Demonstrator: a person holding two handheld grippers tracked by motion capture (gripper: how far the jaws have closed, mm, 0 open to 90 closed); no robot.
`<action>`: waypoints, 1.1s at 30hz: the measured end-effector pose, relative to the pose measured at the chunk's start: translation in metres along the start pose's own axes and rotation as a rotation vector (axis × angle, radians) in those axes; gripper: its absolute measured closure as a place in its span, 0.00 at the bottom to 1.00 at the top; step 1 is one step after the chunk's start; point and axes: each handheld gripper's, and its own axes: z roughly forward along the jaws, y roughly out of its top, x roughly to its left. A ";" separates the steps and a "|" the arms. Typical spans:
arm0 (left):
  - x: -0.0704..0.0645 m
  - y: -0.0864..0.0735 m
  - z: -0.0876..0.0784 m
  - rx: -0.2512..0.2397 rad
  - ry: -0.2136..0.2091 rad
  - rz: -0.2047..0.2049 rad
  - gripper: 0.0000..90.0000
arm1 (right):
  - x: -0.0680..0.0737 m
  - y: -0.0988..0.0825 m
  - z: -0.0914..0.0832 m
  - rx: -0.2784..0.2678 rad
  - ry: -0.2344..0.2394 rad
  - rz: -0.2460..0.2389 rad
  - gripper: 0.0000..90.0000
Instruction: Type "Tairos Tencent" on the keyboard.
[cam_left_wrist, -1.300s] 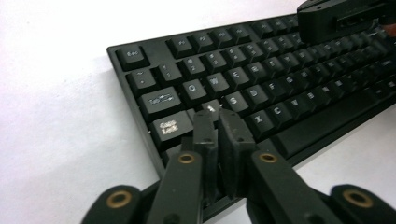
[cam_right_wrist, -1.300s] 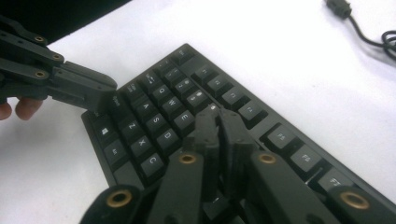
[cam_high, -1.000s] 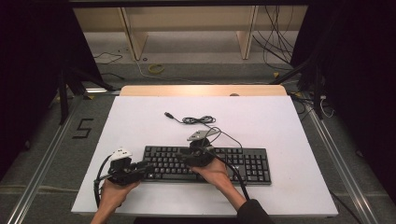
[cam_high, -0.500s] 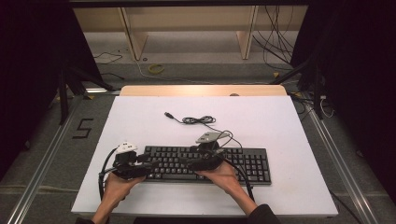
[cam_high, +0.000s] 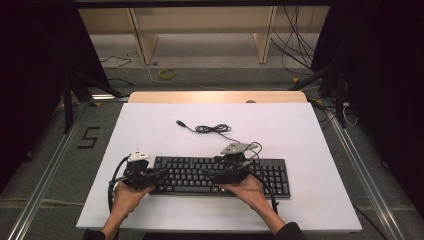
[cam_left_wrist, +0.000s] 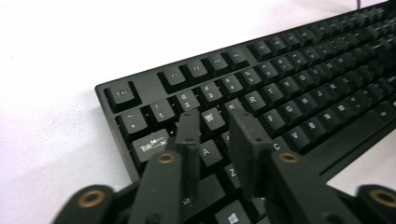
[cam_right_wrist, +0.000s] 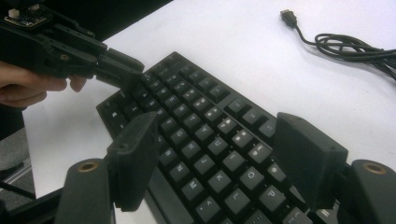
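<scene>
White tabletop (cam_high: 150, 125) bears keyboard (cam_high: 190, 172) under both claws: left claw (cam_left_wrist: 217, 126) narrowing, empty; right claw (cam_right_wrist: 215, 154) spreading, empty.

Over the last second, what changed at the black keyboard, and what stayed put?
The right gripper slid along the keys of the black keyboard toward the middle, its jaws just opening wide above the keys with nothing between them. The left gripper stayed over the keyboard's left end; its jaws have just been closing to a narrow gap, empty. The keyboard, its black coiled cable and the white table top kept their places.
</scene>
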 end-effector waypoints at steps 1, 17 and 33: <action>0.000 0.000 0.000 0.000 0.001 -0.004 0.87 | -0.001 -0.001 -0.001 -0.002 -0.003 -0.001 0.36; -0.002 0.000 0.011 0.062 0.012 0.038 0.99 | -0.007 -0.008 -0.005 -0.005 -0.014 0.014 0.35; -0.003 -0.002 0.017 0.082 0.008 0.033 1.00 | -0.008 -0.008 -0.003 0.005 -0.021 0.012 0.36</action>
